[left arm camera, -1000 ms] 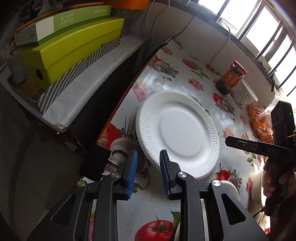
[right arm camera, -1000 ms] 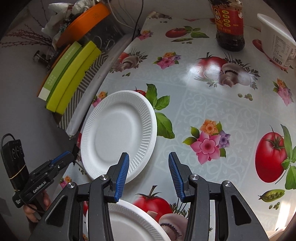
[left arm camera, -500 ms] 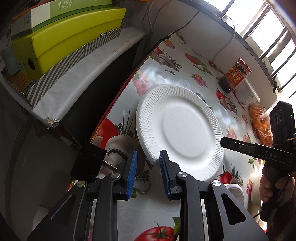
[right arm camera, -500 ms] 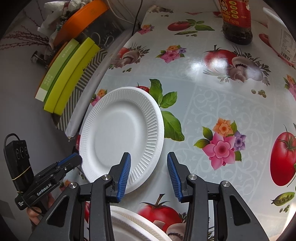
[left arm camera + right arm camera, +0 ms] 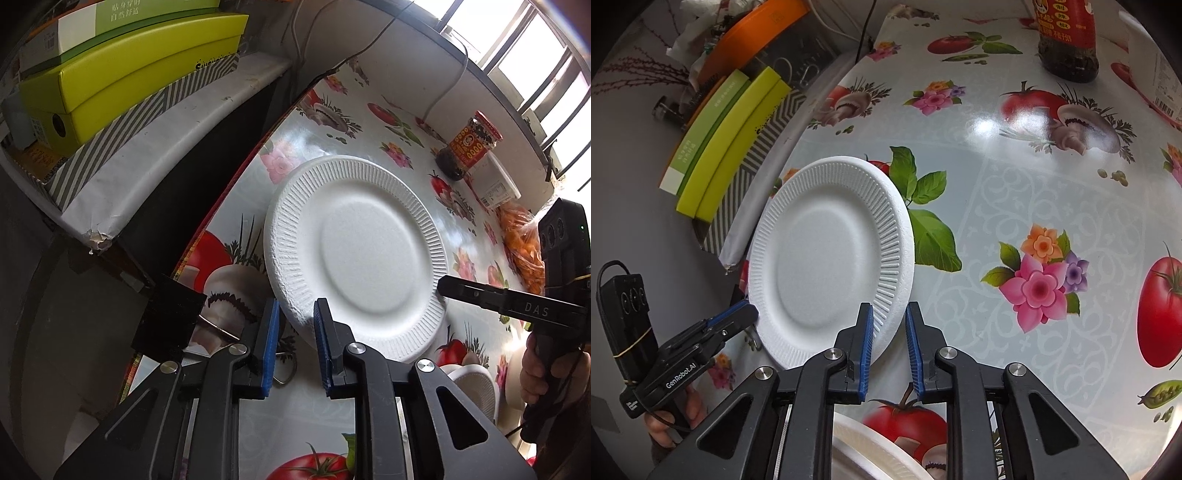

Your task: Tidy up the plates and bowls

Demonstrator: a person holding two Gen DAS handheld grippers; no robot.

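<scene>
A white foam plate lies on the flowered tablecloth near the table's left edge. My left gripper has the plate's near-left rim between its blue pads, and its jaws are closing on it. My right gripper has its jaws closing tight on the opposite rim of the same plate. Each gripper shows in the other's view: the right one at the plate's right rim, the left one at its lower left rim. More white plates sit stacked under the right gripper.
A red-labelled sauce jar, a white tub and an orange snack bag stand at the far side. Green boxes sit on a shelf beyond the table's left edge. A black binder clip grips that edge.
Both grippers have moved in to the plate's rim and their jaws have narrowed around it. The plate now looks nearer in both views.
</scene>
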